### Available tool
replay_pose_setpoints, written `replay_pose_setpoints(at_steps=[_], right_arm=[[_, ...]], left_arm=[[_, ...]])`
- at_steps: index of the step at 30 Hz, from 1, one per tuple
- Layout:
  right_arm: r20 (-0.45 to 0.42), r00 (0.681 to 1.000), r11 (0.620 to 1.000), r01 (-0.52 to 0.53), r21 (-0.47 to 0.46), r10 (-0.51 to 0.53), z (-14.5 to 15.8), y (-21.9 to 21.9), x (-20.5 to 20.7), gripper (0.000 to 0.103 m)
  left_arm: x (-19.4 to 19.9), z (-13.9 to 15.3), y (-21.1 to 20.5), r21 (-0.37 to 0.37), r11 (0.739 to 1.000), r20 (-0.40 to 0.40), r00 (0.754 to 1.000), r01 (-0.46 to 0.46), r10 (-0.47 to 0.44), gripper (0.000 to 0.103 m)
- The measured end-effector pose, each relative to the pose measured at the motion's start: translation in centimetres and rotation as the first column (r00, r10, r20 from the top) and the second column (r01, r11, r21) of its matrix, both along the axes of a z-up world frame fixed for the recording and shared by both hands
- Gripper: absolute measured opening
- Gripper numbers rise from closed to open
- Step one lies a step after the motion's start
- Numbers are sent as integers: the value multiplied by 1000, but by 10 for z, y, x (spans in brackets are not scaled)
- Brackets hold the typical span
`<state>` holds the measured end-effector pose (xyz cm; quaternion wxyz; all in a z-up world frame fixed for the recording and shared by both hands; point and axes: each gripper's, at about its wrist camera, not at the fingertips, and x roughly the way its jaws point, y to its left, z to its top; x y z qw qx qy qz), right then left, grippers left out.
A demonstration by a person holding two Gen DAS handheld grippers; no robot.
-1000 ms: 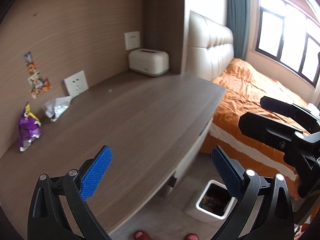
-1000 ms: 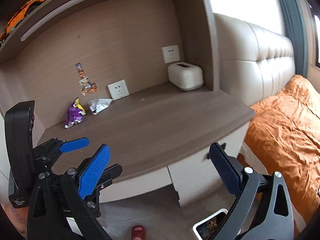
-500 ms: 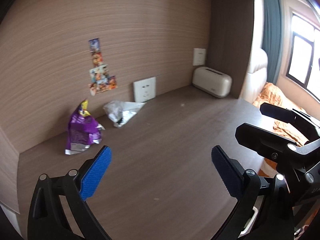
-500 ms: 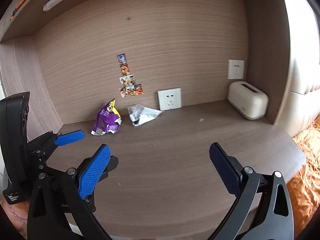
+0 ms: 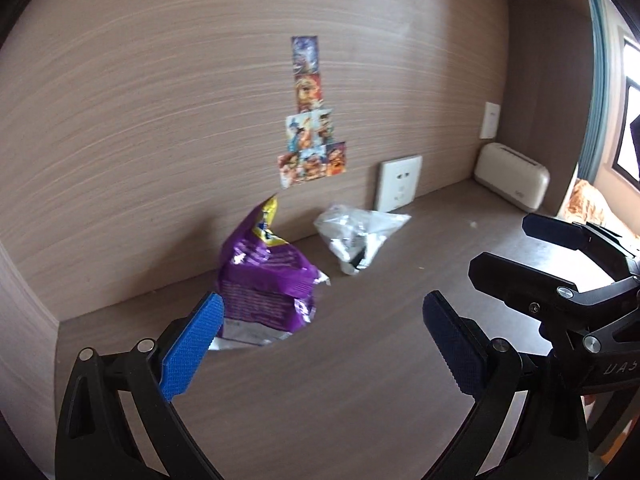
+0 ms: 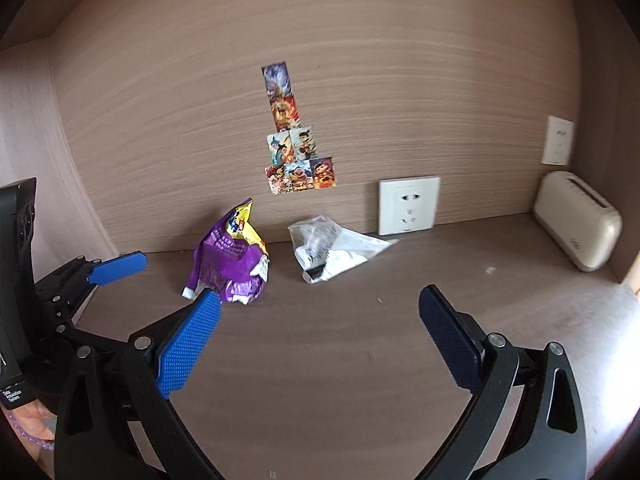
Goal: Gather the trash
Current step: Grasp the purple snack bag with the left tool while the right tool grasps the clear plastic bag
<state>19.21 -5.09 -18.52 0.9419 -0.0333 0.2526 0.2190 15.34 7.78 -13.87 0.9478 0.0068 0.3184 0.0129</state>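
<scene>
A crumpled purple snack bag lies on the wooden desk near the back wall. Just right of it lies a crumpled silver-white wrapper. My left gripper is open, its left blue pad close in front of the purple bag, nothing between the fingers. My right gripper is open too, a short way in front of both pieces of trash. The left gripper shows at the left edge of the right wrist view, and the right gripper at the right of the left wrist view.
A white wall socket sits behind the wrapper. A cream toaster-like box stands at the desk's far right. Stickers cover the wooden back panel. A side panel closes the left. A hand holds the left gripper.
Both grippers have swung left away from the bed and bin and moved in over the desk toward the two pieces of trash, which now look much larger. Both stayed open.
</scene>
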Motion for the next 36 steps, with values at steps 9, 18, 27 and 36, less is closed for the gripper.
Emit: replay_pose_setpoints(at_steps=[9,18,27,36], right_arm=[[-66,997,999,29,-13,-30,-27,30,68,99],[-151,987,998,56,-36,-61,-51,48,122,99],[-212,973,994,79,-76,-94,-66,66,167,99],[-226,969,994,90,-59,-101,-62,59,183,65]], left_arm=[[59,-28,28,52,998,-53,998,-18,21,98],[99,-53,43,43,999,-127,991,-26,31,98],[125,-68,58,41,998,-175,983,-44,51,85],[122,-59,62,8,999,-153,988,-35,36,76]])
